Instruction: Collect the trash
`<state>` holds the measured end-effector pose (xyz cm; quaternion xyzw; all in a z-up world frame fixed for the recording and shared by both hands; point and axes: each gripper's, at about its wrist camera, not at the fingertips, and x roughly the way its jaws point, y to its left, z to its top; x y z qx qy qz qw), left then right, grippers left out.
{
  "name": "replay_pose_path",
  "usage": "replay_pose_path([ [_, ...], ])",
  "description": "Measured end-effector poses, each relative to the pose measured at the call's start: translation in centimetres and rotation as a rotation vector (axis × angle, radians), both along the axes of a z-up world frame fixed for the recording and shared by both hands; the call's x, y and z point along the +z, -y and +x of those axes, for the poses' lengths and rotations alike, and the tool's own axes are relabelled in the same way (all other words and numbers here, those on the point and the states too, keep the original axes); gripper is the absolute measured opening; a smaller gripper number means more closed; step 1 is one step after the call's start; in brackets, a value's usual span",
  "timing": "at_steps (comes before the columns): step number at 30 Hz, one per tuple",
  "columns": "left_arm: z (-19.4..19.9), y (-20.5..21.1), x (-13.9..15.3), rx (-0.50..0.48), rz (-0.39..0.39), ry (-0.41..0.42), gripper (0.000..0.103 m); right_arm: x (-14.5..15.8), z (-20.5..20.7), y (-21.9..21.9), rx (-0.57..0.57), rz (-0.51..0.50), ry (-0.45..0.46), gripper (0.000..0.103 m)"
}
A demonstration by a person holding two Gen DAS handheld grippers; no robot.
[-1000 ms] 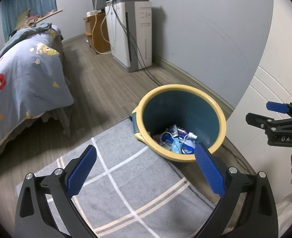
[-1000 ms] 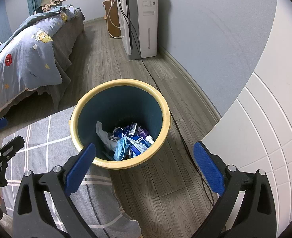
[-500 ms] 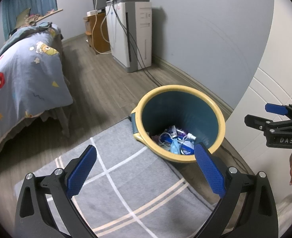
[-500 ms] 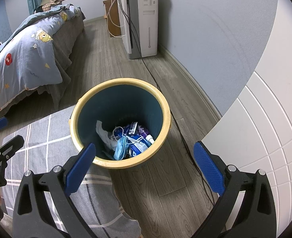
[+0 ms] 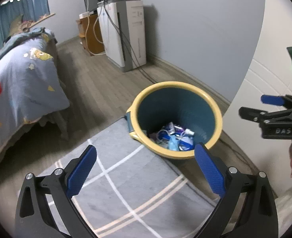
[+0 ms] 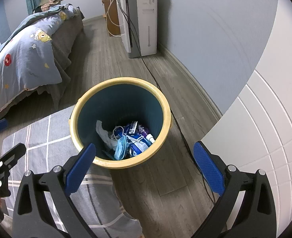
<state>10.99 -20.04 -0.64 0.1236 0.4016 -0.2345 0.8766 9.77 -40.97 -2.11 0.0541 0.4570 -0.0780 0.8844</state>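
A blue trash bin with a yellow rim (image 5: 217, 110) (image 6: 166, 109) stands on the wood floor at the edge of a grey rug. Inside lies trash (image 6: 126, 138) (image 5: 173, 136): a blue face mask, white tissue, wrappers and a small bottle. My left gripper (image 5: 145, 166) is open and empty, above the rug just short of the bin. My right gripper (image 6: 144, 162) is open and empty, above the bin's near rim. The right gripper also shows at the right edge of the left wrist view (image 5: 269, 109), and the left gripper at the left edge of the right wrist view (image 6: 1, 138).
A grey rug with white lines (image 5: 126, 194) (image 6: 38, 142) lies left of the bin. A bed with a blue quilt (image 5: 17, 83) (image 6: 23, 59) stands at left. A white appliance with cables (image 5: 126, 35) (image 6: 140, 17) stands by the far wall. A white panelled surface (image 6: 265, 129) rises at right.
Both grippers stay open and empty. The left wrist view has shifted slightly, with the bin a touch lower and further left; the right view barely changes.
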Motion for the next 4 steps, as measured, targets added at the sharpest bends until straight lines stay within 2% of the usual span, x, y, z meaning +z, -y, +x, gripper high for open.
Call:
replay_pose_path([
  [4, -0.33, -0.33, 0.41, -0.008, 0.004, 0.015, 0.098, -0.07, 0.11, -0.32, -0.007, 0.0, -0.009, 0.097],
])
